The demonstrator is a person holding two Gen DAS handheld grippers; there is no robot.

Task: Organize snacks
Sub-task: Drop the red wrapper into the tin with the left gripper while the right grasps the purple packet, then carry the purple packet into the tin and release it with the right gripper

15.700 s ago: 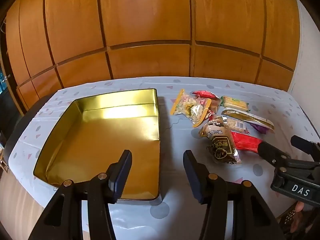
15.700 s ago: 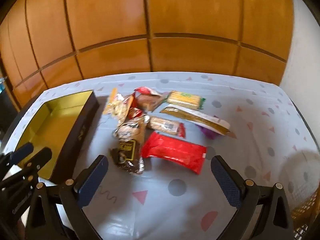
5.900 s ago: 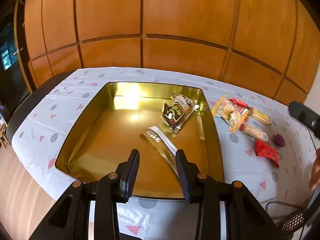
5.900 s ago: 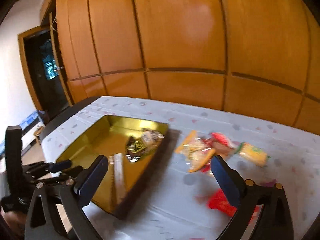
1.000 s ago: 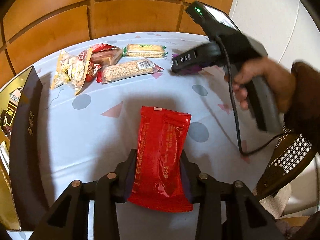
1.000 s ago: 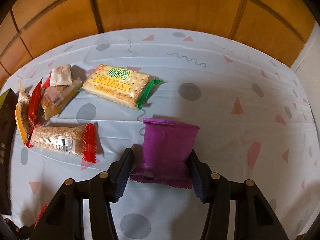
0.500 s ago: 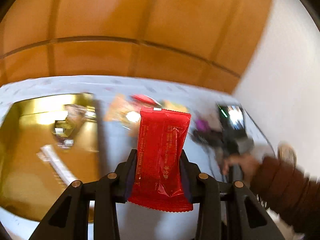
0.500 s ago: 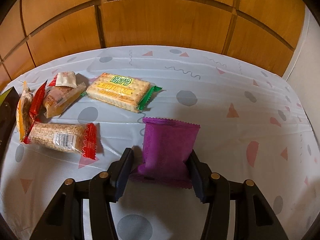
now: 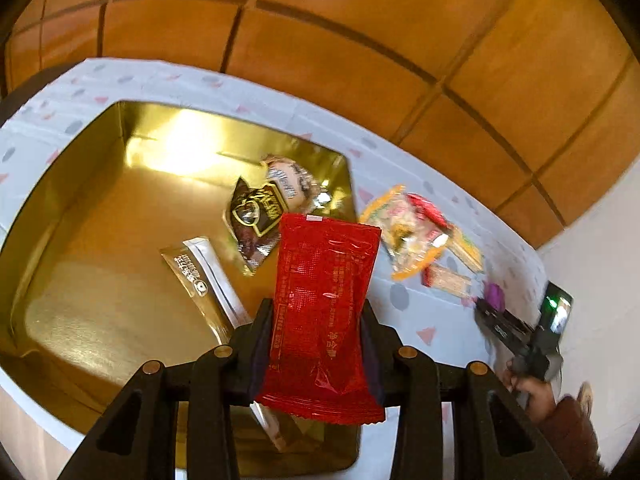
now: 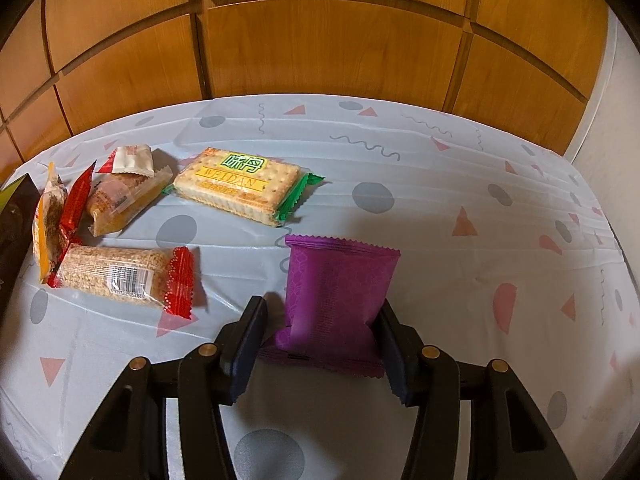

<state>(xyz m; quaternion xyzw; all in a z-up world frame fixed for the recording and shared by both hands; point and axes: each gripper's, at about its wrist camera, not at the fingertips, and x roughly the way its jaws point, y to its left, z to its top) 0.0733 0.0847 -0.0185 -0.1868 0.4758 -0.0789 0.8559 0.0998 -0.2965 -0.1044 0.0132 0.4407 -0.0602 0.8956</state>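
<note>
Above the gold tin (image 9: 80, 216), the left gripper (image 9: 316, 344) pinches a red snack packet (image 9: 324, 300) by its lower half, over the tin's near right part, where a dark chocolate packet (image 9: 256, 216) and a long beige sachet (image 9: 204, 280) already lie. Best to lower it over bare gold floor left of the sachet before letting go, so it lands flat, not on the rim. Over by the loose pile, the right gripper (image 10: 320, 332) clasps a purple packet (image 10: 336, 300) low above the tablecloth (image 10: 460, 184), near the Weidan crackers (image 10: 240, 184); lift it clear before swinging toward the tin.
</note>
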